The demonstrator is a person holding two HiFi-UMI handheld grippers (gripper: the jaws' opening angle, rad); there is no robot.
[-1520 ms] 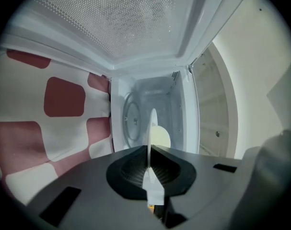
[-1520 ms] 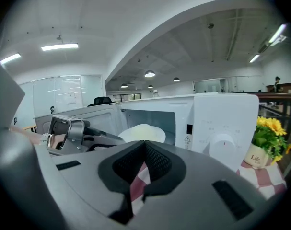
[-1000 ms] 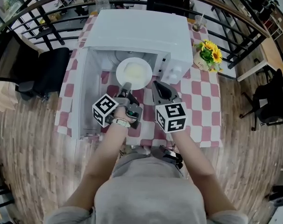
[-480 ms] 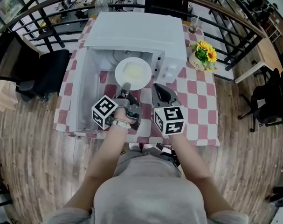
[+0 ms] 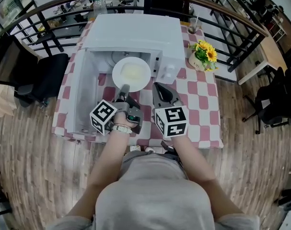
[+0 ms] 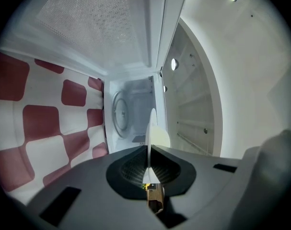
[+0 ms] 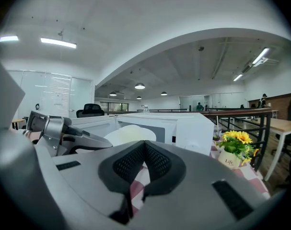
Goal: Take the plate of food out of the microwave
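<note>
a: where's the plate [image 5: 131, 73] at?
b: at the mouth of the open microwave [image 5: 135, 32], over the checkered cloth [image 5: 199, 96]. left gripper [image 5: 124, 88] is clamped on its near rim. right gripper [image 5: 157, 86] sits just beside it, jaws together, holding nothing.

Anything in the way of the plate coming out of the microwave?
Nothing visible. The left hand-held gripper is shut on the near rim of the round white plate of pale food. The white microwave's door stands open at the left. The shut right hand-held gripper sits to the right, apart from the plate.
</note>
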